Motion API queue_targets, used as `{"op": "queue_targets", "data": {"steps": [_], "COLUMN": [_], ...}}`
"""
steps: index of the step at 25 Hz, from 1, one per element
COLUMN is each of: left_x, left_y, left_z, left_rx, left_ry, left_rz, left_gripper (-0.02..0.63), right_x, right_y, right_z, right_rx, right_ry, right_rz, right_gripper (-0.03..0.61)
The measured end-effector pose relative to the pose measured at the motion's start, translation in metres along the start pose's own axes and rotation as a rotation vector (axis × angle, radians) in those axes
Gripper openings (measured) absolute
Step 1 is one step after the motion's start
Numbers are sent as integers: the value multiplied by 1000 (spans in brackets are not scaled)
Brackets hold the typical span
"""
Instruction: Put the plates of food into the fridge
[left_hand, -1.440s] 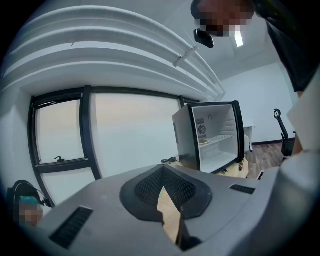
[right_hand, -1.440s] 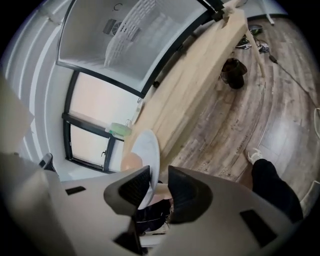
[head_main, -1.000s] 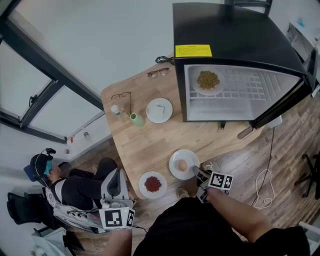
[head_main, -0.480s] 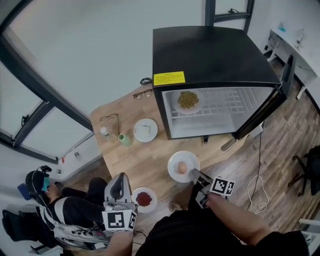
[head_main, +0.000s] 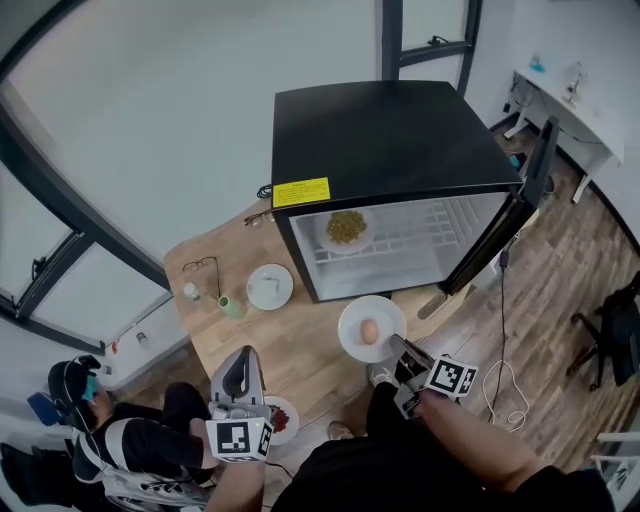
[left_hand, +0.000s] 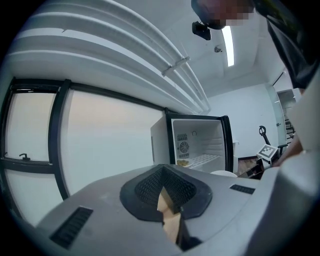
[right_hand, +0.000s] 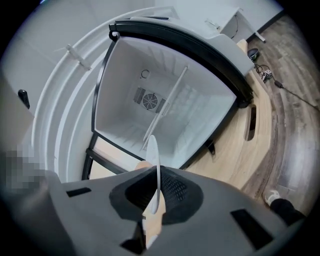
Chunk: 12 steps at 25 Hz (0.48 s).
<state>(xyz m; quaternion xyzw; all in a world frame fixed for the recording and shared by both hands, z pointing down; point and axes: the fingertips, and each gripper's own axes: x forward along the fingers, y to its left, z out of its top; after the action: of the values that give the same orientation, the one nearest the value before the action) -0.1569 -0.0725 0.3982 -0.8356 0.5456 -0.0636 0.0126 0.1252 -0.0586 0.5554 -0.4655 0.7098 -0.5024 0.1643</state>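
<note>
Plate with the egg (head_main: 352, 322) pinched at its near rim by the right gripper (head_main: 400, 347), jaws closed tight on the white edge. Same rim seen edge-on as a thin white sliver (right_hand: 153, 165) between the dark pads (right_hand: 172, 192) in the right gripper view. Held just in front of the open black fridge (head_main: 390, 140), at the edge of the wooden table (head_main: 300, 345); white fridge interior (right_hand: 165, 100) straight ahead of the jaws. Egg (head_main: 369, 331) near the middle of the plate.

Plate of greenish-brown food (head_main: 346, 228) already inside the fridge, on the wire shelf at the left. Fridge door (head_main: 500, 225) swung wide to the right.

Left gripper (head_main: 239, 362) low at the table's near edge, jaws closed together with nothing between them (left_hand: 162, 192), pointing level toward the fridge (left_hand: 197, 145). Plate of red food (head_main: 285, 418) on the table just beside it, partly hidden behind its body.

Further back on the table: small white plate (head_main: 269, 286), green cup (head_main: 232, 306), small bottle (head_main: 191, 291), two pairs of glasses (head_main: 203, 265). Seated person (head_main: 120, 440) on the floor at lower left
</note>
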Motion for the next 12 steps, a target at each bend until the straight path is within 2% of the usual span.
{"op": "queue_targets", "data": {"steps": [6,12], "left_x": [30,54], "left_y": [-18,-21], "left_z": [16,33], "left_rx": [6,21], "left_ry": [-31,-52], "left_rz": [-42,-35], "left_gripper": [3,3], "right_x": [-8,-6], "right_y": [9,19], "right_z": [48,95], "right_rx": [3,10], "right_ry": [-82,-170], "right_rz": [11,72], "right_gripper": [31,31]}}
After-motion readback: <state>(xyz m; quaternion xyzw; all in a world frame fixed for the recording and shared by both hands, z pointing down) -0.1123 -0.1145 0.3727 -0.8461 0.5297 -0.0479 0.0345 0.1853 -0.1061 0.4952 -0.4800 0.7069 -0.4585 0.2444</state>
